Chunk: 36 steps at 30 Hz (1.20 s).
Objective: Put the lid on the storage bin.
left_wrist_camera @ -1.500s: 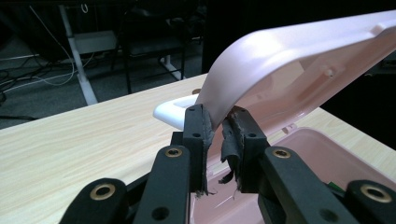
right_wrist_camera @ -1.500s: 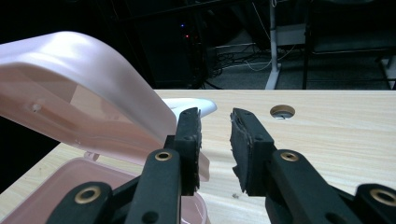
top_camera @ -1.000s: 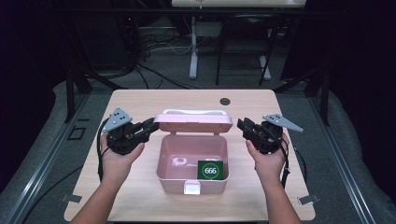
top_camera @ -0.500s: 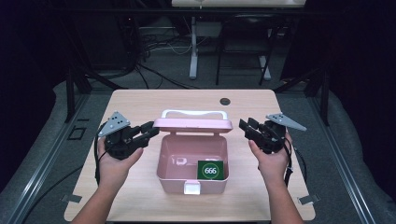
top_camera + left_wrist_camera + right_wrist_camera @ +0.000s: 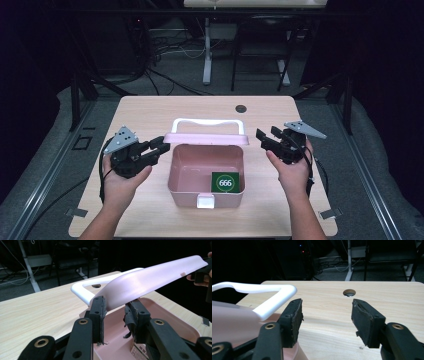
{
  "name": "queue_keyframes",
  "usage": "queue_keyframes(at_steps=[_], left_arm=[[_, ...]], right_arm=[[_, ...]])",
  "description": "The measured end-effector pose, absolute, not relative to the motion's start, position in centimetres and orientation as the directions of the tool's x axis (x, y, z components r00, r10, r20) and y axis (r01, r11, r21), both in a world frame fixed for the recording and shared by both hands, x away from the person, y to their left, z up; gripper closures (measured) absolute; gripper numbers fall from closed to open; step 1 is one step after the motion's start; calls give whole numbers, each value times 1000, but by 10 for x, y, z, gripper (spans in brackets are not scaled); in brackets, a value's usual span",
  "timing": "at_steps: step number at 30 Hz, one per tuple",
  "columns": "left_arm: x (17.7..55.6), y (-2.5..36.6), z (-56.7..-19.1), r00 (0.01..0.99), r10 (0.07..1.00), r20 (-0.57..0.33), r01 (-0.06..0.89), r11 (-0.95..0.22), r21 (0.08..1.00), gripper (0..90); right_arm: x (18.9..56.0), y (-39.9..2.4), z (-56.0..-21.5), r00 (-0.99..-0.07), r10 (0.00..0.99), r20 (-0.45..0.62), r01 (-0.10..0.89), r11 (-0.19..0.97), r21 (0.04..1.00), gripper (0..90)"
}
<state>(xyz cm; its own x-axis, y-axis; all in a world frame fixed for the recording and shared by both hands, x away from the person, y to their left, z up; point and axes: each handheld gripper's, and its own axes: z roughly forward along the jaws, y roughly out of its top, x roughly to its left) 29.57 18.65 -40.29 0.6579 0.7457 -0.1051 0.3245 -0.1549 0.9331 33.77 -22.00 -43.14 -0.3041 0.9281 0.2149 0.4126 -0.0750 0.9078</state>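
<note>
On the worktop point(image 5: 150, 115), lid point(image 5: 207, 138) raised; my left gripper point(image 5: 159, 148) and right gripper point(image 5: 265, 139) have just spread their jaws, nothing pinched. Next, I'd reach for the card point(image 5: 225, 182).

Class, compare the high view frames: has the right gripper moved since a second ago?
Yes. The right gripper has drawn away from the pink lid, toward the table's right edge. Its jaws have just been opening, nothing between them.

a pale pink box point(image 5: 182, 172) with a white handle point(image 5: 209, 122) is showing a green card point(image 5: 225, 182) with white digits, lower centre of the frame.
</note>
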Motion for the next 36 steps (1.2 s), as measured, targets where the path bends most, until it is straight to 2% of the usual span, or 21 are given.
queue_keyframes(at_steps=[36], left_arm=[[271, 191, -425, 678, 728, -105, 343, -187, 921, 681]], right_arm=[[339, -219, -435, -295, 935, 194, 417, -57, 907, 386]])
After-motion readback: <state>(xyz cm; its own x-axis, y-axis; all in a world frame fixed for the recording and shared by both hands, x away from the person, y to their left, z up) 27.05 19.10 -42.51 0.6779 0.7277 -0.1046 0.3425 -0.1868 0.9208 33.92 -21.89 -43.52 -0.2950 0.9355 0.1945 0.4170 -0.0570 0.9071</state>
